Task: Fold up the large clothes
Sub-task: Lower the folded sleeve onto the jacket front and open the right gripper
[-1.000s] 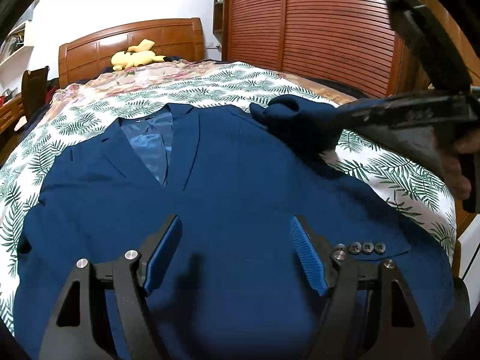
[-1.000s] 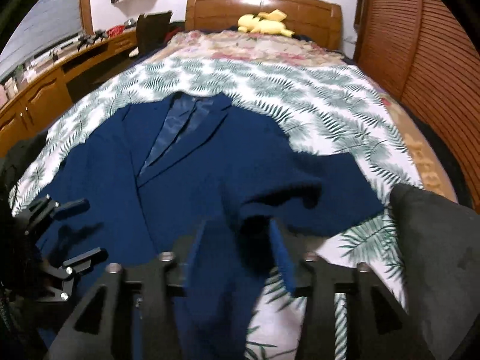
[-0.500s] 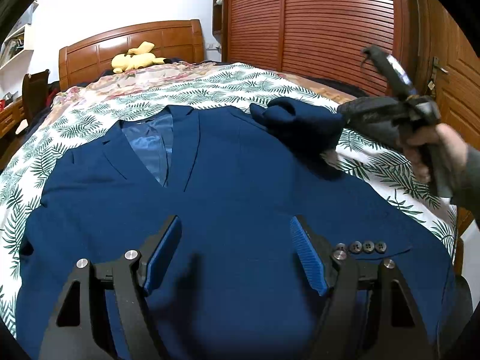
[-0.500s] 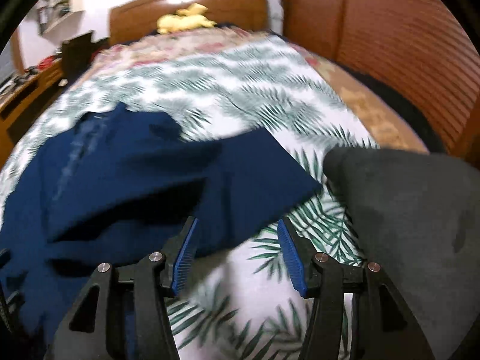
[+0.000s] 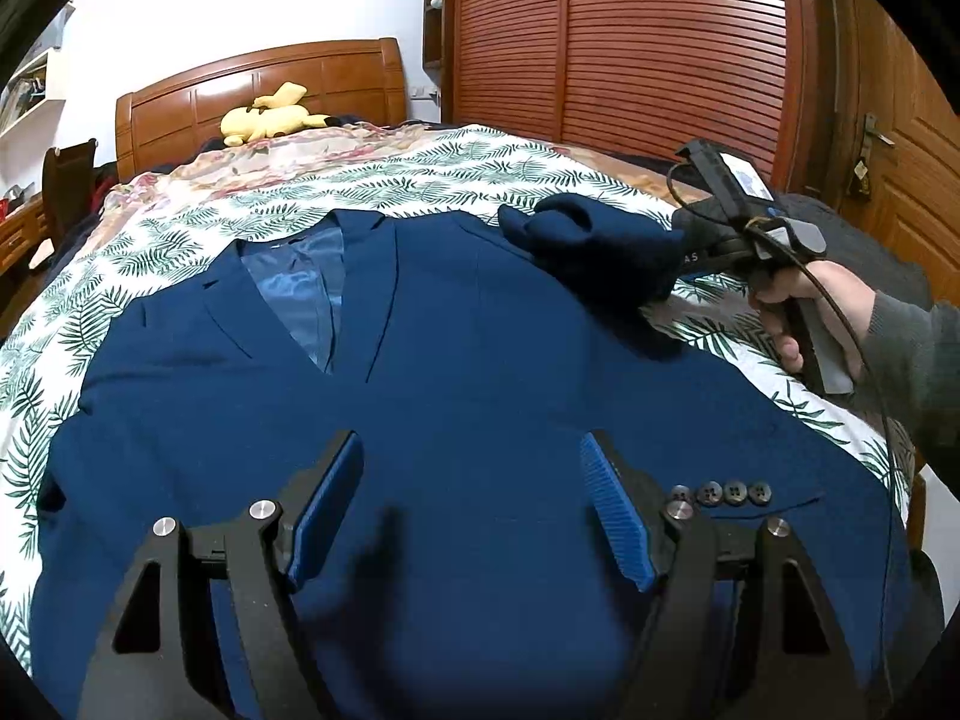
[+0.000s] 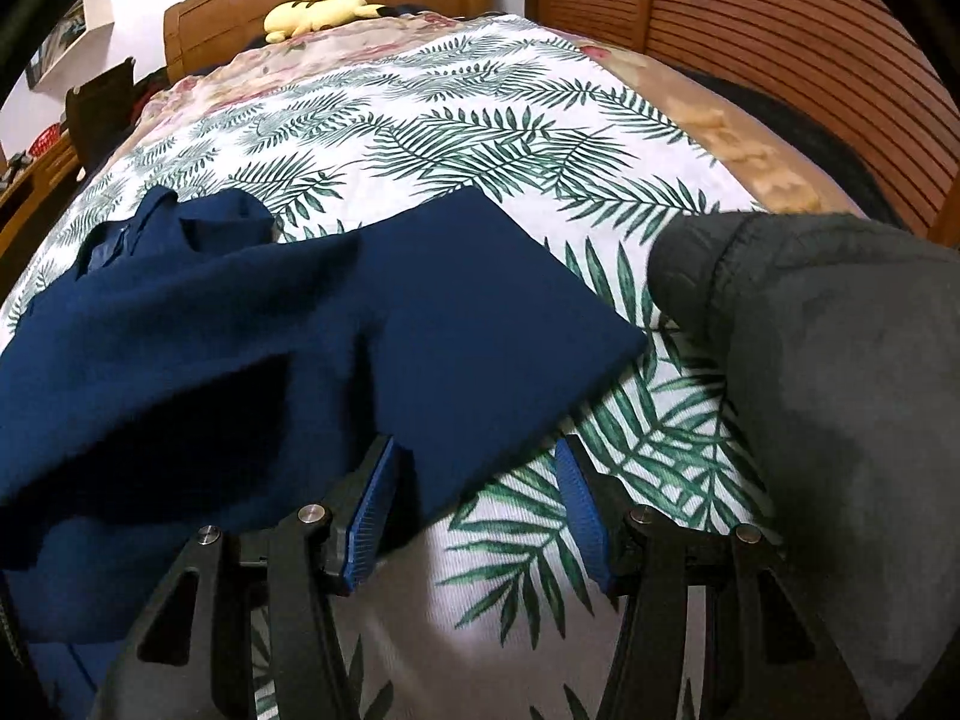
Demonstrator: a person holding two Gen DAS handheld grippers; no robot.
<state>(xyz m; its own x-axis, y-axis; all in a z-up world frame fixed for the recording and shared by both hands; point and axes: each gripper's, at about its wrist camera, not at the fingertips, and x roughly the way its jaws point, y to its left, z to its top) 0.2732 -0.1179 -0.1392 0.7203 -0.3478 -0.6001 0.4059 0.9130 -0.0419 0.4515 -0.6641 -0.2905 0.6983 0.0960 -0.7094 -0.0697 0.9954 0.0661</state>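
A navy suit jacket (image 5: 456,360) lies front up on the leaf-print bedspread (image 6: 480,120), lapels and blue lining toward the headboard. My left gripper (image 5: 471,444) hovers open over its lower front, nothing between the pads. One cuff with several buttons (image 5: 720,492) rests just right of it. The other sleeve (image 5: 600,252) lies bunched at the jacket's far right shoulder. In the right wrist view that sleeve's end (image 6: 456,312) spreads flat on the bed. My right gripper (image 6: 477,447) stands open at its near edge, pads not pressing the cloth. A hand (image 5: 804,300) holds it.
A dark grey garment (image 6: 840,390) lies on the bed's right side, close to my right gripper. A yellow plush toy (image 5: 270,120) sits by the wooden headboard (image 5: 258,84). Slatted wardrobe doors (image 5: 660,48) stand to the right, a desk (image 6: 30,192) to the left.
The right gripper let go of the sleeve, which dropped onto the bedspread, and it swung right and lower with a roll. The left gripper stayed still.
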